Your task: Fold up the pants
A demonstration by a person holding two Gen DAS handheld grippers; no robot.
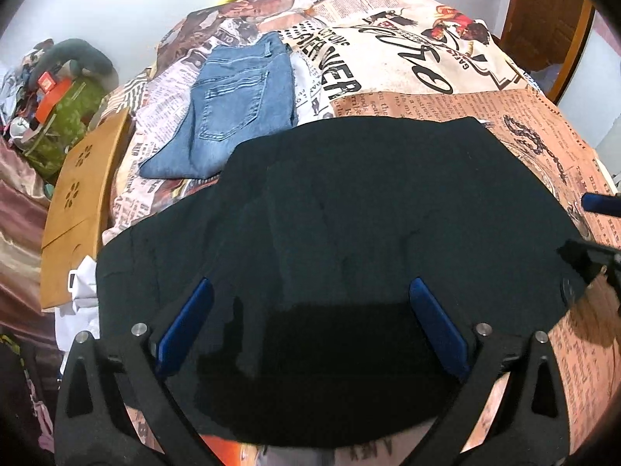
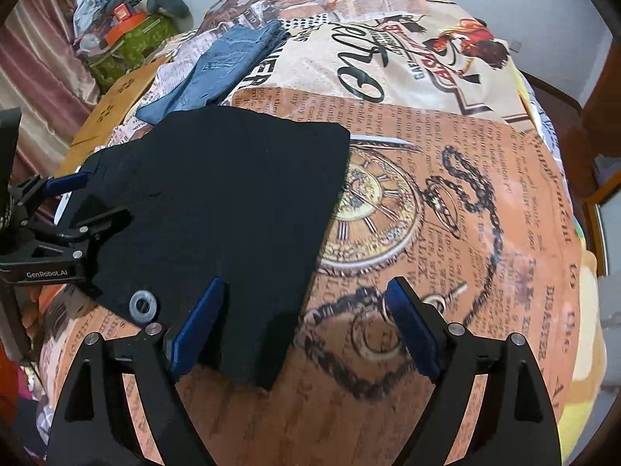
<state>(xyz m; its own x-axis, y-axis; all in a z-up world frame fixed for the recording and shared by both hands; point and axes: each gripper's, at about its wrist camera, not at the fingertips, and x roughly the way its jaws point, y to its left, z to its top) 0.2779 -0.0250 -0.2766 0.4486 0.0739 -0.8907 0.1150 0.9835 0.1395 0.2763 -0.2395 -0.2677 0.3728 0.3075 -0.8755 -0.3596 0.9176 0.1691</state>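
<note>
Black pants (image 1: 368, 209) lie folded on the newspaper-print bedspread (image 1: 427, 62); they also show in the right wrist view (image 2: 217, 202). My left gripper (image 1: 310, 295) is open and hovers over the near part of the black pants, holding nothing. It also shows at the left edge of the right wrist view (image 2: 83, 200). My right gripper (image 2: 302, 291) is open over the pants' near right corner, its left finger (image 2: 198, 326) above the cloth, its right finger over the bedspread (image 2: 446, 147). Its tips show at the right edge of the left wrist view (image 1: 590, 225).
Folded blue jeans (image 1: 233, 108) lie farther back on the bed, also in the right wrist view (image 2: 217, 70). A wooden board (image 1: 77, 202) leans at the bed's left side. A pile of bags and clutter (image 1: 58, 97) sits at the far left. A wooden door (image 1: 543, 11) is at the back right.
</note>
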